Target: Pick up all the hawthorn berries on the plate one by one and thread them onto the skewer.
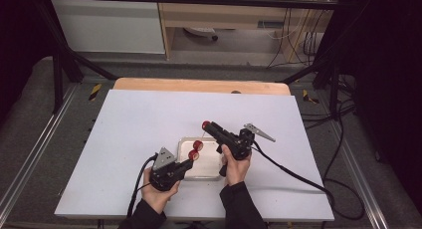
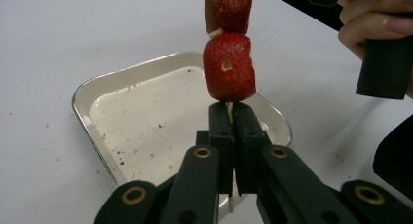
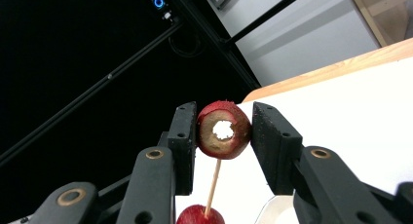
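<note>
With our left hand-held gripper point(image 2: 229, 118) we clamp the skewer point(image 2: 228, 108) upright over the tray point(image 2: 122, 80) on the table point(image 1: 129, 124), steadying it; our right hand-held gripper point(image 3: 223, 131) pinches a cored red fruit point(image 3: 223, 130) at its tip, probably for threading.

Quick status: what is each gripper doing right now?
Left gripper: shut on the wooden skewer, below two red fruits.
Right gripper: shut on a cored red fruit at the skewer's tip.
</note>
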Demonstrator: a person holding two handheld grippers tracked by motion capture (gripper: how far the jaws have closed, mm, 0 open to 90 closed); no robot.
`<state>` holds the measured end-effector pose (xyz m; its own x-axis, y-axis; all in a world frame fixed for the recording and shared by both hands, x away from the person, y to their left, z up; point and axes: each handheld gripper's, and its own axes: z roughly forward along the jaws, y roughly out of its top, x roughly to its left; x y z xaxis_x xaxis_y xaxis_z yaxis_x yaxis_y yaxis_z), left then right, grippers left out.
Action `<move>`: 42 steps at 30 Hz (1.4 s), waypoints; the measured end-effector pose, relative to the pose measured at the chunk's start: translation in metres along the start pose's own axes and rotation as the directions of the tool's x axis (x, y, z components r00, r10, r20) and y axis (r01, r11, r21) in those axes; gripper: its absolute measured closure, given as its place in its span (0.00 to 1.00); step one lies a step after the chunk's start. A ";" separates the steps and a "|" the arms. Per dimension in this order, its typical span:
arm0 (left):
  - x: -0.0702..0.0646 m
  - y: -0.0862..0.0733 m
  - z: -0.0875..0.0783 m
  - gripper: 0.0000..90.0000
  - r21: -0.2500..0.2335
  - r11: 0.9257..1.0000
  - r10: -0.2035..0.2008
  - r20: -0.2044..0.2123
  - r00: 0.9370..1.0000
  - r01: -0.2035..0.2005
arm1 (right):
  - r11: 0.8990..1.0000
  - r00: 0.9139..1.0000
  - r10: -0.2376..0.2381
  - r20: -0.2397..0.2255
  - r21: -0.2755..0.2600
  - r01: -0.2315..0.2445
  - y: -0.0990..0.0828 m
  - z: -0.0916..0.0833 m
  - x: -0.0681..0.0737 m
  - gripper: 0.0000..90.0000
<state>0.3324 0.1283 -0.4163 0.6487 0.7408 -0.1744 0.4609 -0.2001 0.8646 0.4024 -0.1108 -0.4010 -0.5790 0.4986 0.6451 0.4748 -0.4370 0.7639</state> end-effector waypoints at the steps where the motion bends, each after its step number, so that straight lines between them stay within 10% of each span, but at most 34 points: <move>1: 0.000 0.001 0.000 0.97 0.003 1.000 -0.002 -0.001 1.000 0.002 | 1.000 1.000 -0.001 -0.001 0.000 0.001 -0.001 0.000 0.000 0.70; 30: 0.008 0.003 0.005 0.98 0.010 1.000 0.007 -0.022 1.000 -0.006 | 0.991 0.998 -0.059 0.008 0.119 0.058 -0.012 -0.002 0.003 0.65; 35: 0.017 0.000 -0.001 0.98 0.015 1.000 0.005 -0.033 0.999 -0.004 | 0.973 0.986 -0.161 0.038 0.173 0.152 -0.004 -0.009 0.005 0.49; 42: 0.027 -0.003 -0.008 0.98 0.033 0.999 0.009 -0.030 1.000 -0.008 | 0.914 0.959 -0.278 0.061 0.325 0.244 0.000 -0.019 -0.002 0.22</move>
<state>0.3437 0.1545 -0.4196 0.6345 0.7576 -0.1528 0.4759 -0.2272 0.8497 0.3908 -0.1264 -0.4022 -0.6466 0.6450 0.4074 0.5081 -0.0343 0.8606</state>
